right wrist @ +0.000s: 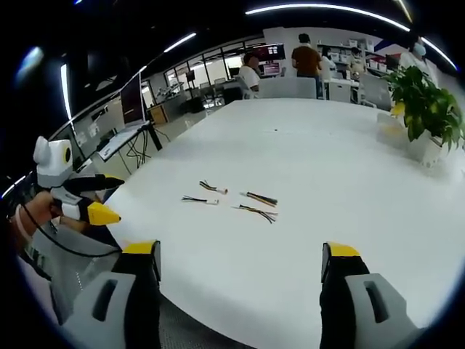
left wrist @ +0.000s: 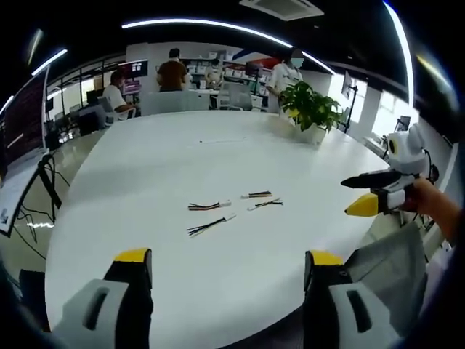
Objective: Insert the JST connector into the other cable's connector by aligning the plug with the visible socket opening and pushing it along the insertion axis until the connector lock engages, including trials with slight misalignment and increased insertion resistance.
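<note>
Four short multicoloured wire leads with small white JST connectors lie loose on the large round white table [left wrist: 182, 167]: one lead [left wrist: 208, 206] to the left, a dark lead [left wrist: 209, 226] nearer, two more [left wrist: 263, 200] to the right. The left gripper [left wrist: 225, 273], yellow-tipped with grey jaws, hangs wide apart and empty over the near table edge. The right gripper [right wrist: 241, 265] is likewise spread and holds nothing. By my reading, no cable has been picked up yet. Next, each gripper needs to reach forward and pinch a lead just behind its connector. A green potted plant [left wrist: 311, 109] stands at the far right.
</note>
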### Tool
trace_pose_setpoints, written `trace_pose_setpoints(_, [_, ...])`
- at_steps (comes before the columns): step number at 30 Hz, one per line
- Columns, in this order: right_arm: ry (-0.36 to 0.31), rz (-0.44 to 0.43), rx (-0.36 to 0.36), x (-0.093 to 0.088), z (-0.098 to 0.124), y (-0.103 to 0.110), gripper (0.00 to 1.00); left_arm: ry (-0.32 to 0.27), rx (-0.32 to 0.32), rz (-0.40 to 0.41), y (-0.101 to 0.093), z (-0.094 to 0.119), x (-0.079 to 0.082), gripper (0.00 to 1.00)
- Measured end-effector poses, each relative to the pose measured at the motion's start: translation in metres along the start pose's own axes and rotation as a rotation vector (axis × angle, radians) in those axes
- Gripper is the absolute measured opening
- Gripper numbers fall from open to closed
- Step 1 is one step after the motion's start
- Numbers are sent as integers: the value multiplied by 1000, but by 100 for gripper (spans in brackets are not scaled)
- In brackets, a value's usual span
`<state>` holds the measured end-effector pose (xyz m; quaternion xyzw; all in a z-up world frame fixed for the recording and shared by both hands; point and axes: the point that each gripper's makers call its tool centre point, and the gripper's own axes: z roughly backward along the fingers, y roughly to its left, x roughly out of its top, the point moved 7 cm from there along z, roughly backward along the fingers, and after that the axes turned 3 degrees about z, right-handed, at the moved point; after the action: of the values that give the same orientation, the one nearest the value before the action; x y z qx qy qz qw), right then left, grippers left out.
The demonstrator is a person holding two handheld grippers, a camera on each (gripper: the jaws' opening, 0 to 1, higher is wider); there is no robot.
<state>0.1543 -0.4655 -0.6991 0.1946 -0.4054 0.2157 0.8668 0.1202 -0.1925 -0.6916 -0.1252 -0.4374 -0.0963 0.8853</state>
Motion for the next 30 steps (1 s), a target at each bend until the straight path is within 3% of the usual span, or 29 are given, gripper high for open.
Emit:
trace_pose_setpoints(17, [-15, -9, -26, 4, 2, -6, 90, 5, -8, -16, -2, -2, 1, 83])
trace_pose_setpoints(25, [-29, -6, -36, 9, 6, -9, 90, -25, -1, -21, 2, -1, 14, 82])
trace_pose_setpoints(30, [-48, -8, -50, 16, 9, -12, 89, -19, -11, 22, 3, -3, 14, 82])
